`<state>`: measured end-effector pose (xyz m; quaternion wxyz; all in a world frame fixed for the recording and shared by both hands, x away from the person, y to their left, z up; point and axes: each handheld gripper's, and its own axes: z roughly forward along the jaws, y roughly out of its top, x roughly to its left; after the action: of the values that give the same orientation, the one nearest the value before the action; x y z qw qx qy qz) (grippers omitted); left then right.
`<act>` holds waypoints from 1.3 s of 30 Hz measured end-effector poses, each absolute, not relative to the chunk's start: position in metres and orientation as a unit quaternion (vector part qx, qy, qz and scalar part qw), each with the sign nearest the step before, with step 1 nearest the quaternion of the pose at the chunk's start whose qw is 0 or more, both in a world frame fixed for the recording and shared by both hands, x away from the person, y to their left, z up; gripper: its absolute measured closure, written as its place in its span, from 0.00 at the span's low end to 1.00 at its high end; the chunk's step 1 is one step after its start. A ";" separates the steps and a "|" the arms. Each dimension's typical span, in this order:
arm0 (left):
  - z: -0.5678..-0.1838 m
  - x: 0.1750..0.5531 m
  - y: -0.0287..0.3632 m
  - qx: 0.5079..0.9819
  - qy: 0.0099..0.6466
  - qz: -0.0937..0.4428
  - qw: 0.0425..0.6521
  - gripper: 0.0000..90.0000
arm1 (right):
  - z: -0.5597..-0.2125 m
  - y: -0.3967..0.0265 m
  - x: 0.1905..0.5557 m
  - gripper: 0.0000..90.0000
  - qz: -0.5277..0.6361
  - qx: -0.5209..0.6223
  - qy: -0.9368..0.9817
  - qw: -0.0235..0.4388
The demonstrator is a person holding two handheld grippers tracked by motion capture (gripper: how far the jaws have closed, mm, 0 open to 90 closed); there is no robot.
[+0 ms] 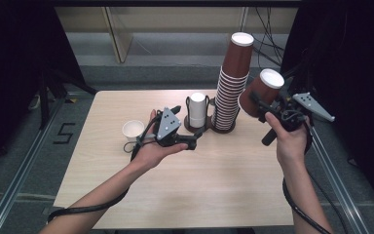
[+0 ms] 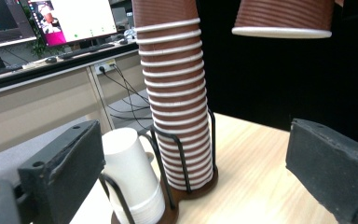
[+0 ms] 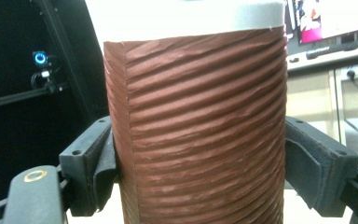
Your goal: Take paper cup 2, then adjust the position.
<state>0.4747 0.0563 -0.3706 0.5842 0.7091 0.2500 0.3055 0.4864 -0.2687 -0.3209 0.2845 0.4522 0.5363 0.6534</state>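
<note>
- The right claw [image 1: 259, 103] is clamped on a brown ribbed paper cup [image 1: 262, 91] with a white rim, both pads pressed against its sides, and holds it in the air to the right of the tall stack.
- The cup's wall [image 3: 200, 135] bears slanted ridges and one upright seam.
- The left claw [image 1: 198, 134] stands wide open and empty, above the light wooden bench [image 1: 190, 195].
- Ahead of it, a dark wire holder [image 2: 186, 184] carries the tall stack of brown ribbed cups [image 2: 177, 98] and a short stack of white paper cups [image 2: 130, 182].
</note>
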 end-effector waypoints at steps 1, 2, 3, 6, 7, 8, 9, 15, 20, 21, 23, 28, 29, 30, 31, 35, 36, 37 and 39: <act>-0.373 0.473 0.058 0.711 0.249 0.306 0.582 0.04 | -0.326 -0.267 0.485 0.21 0.654 0.452 0.538 0.280; -0.376 0.471 0.060 0.713 0.247 0.306 0.581 0.04 | -0.330 -0.265 0.484 0.21 0.654 0.450 0.540 0.281; -0.379 0.469 0.062 0.715 0.247 0.305 0.578 0.04 | -0.336 -0.263 0.481 0.21 0.648 0.451 0.547 0.277; -0.389 0.462 0.068 0.718 0.249 0.299 0.577 0.04 | -0.349 -0.258 0.477 0.21 0.644 0.453 0.555 0.266; -0.392 0.460 0.070 0.719 0.249 0.299 0.576 0.04 | -0.354 -0.256 0.476 0.21 0.650 0.448 0.554 0.266; -0.395 0.458 0.072 0.719 0.249 0.297 0.576 0.05 | -0.358 -0.254 0.474 0.21 0.646 0.453 0.556 0.259; -0.398 0.455 0.073 0.720 0.250 0.295 0.576 0.05 | -0.362 -0.252 0.473 0.21 0.647 0.453 0.557 0.256; -0.414 0.444 0.077 0.725 0.248 0.290 0.573 0.05 | -0.381 -0.239 0.467 0.21 0.646 0.449 0.573 0.229; -0.423 0.436 0.078 0.728 0.245 0.287 0.572 0.05 | -0.392 -0.228 0.461 0.21 0.640 0.445 0.589 0.214; -0.425 0.435 0.078 0.730 0.244 0.285 0.572 0.05 | -0.394 -0.227 0.460 0.21 0.641 0.443 0.589 0.215; -0.429 0.433 0.077 0.733 0.245 0.281 0.569 0.05 | -0.399 -0.224 0.458 0.21 0.638 0.442 0.592 0.215; -0.434 0.429 0.076 0.737 0.243 0.274 0.568 0.05 | -0.406 -0.222 0.451 0.21 0.636 0.452 0.591 0.203; -0.435 0.428 0.076 0.737 0.243 0.273 0.569 0.05 | -0.407 -0.221 0.450 0.21 0.635 0.454 0.592 0.200; -0.435 0.428 0.076 0.737 0.243 0.273 0.569 0.05 | -0.408 -0.221 0.449 0.21 0.635 0.454 0.593 0.200; -0.437 0.427 0.075 0.736 0.245 0.273 0.570 0.05 | -0.410 -0.221 0.448 0.21 0.632 0.452 0.595 0.205; -0.443 0.426 0.073 0.738 0.244 0.267 0.569 0.05 | -0.417 -0.217 0.446 0.21 0.630 0.458 0.598 0.190; -0.444 0.426 0.072 0.740 0.243 0.264 0.569 0.04 | -0.420 -0.217 0.446 0.21 0.627 0.460 0.600 0.186; -0.446 0.426 0.071 0.740 0.245 0.256 0.572 0.04 | -0.423 -0.215 0.446 0.21 0.630 0.461 0.598 0.182; -0.448 0.426 0.069 0.739 0.249 0.245 0.576 0.02 | -0.426 -0.213 0.445 0.21 0.630 0.466 0.598 0.170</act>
<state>0.4264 0.0687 -0.4476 0.5756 0.7395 0.2489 0.2447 0.4448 -0.2129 -0.4259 0.1698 0.4659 0.5981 0.6296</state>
